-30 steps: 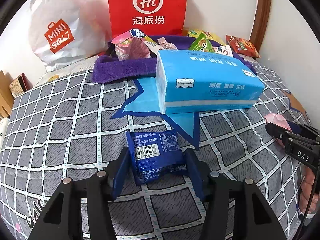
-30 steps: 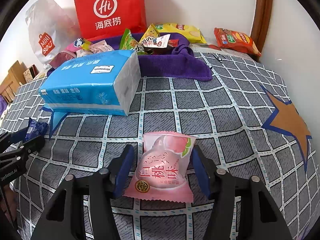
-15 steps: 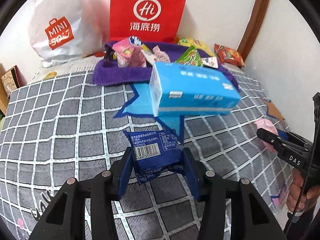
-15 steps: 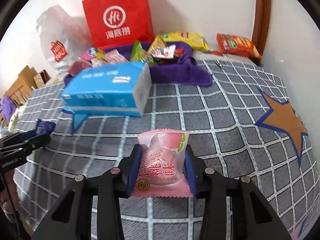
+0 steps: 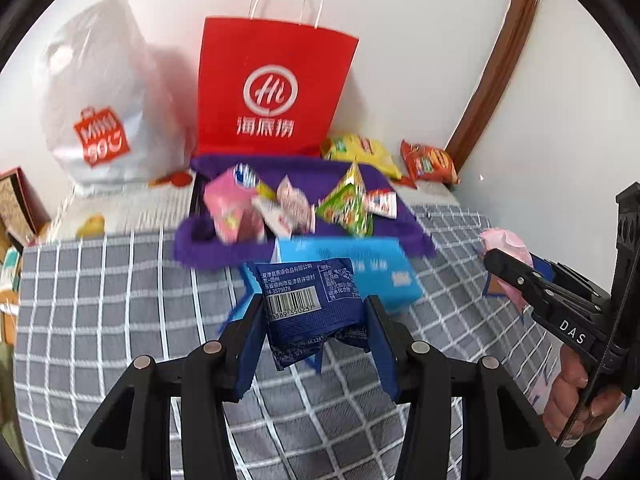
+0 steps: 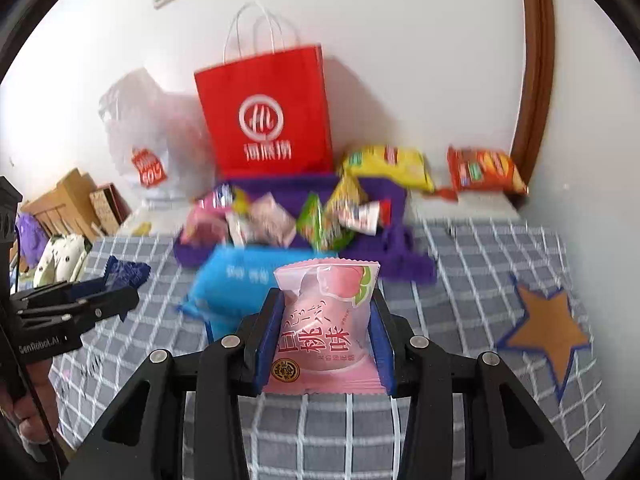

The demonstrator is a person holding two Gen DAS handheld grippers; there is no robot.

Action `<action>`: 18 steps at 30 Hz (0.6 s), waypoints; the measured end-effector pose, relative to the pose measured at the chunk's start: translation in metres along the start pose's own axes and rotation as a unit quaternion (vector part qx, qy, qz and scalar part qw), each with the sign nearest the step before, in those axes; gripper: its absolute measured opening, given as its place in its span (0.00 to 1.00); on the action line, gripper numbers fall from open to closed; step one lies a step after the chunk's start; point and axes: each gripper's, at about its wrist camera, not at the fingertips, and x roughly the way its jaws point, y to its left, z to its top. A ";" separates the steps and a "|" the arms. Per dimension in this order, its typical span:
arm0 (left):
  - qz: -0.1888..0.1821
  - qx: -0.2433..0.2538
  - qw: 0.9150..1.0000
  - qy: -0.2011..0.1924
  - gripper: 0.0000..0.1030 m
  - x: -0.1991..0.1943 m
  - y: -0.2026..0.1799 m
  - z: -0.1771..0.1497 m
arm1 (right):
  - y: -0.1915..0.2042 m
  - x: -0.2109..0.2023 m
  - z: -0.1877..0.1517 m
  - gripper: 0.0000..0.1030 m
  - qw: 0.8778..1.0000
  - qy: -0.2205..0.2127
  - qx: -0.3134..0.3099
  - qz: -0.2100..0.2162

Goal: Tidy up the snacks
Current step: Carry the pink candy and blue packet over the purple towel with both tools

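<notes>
Clamping a dark blue snack packet [image 5: 310,304] between its pads, the left gripper [image 5: 316,340] holds it above the checked bedcover [image 5: 100,300]. The right gripper [image 6: 324,344] likewise pinches a pink peach packet [image 6: 324,320]; ahead of both lie a blue tissue pack [image 6: 240,284] and a purple cloth [image 5: 304,168] with snacks.

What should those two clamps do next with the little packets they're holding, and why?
Probably carry both forward to the purple cloth and let go there. The left gripper is shut on a dark blue packet, the right gripper on a pink peach packet, both clear of the checked bedspread. The other loose snacks already lie heaped on that cloth.
</notes>
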 end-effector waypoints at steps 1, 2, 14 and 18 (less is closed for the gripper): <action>-0.001 0.000 1.000 -0.001 0.45 -0.001 -0.001 0.008 | 0.002 0.000 0.009 0.41 1.000 -0.004 0.000 0.003; -0.002 0.002 1.000 -0.002 0.45 -0.002 -0.002 0.017 | 0.004 0.000 0.018 0.41 1.000 -0.009 -0.001 0.007; 0.006 0.011 1.000 -0.017 0.45 0.017 0.005 0.091 | 0.021 0.053 0.109 0.40 0.999 -0.025 -0.008 0.018; 0.009 0.007 1.000 -0.009 0.45 0.040 0.011 0.117 | 0.025 0.083 0.131 0.41 1.000 -0.021 -0.011 0.015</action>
